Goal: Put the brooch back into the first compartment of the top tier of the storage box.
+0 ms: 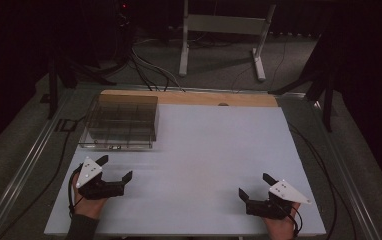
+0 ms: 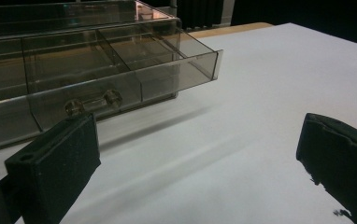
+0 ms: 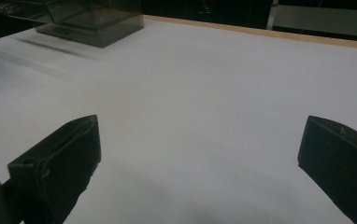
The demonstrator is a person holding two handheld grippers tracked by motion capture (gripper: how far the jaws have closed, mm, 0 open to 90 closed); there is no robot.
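Left gripper (image 1: 114, 169) gapes; drawer box (image 1: 120, 121) cut off.

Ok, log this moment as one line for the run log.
left gripper: open, empty, near drawer box | right gripper: open, empty | drawer: pulled out | table: both grippers low over it

The white tabletop (image 1: 204, 150) lies bare and open across its middle and right. The one obstacle is the smoky transparent plastic drawer box (image 1: 121, 120) at the far left, its divided drawer (image 2: 120, 70) pulled out toward the left hand-held gripper (image 1: 114, 167).
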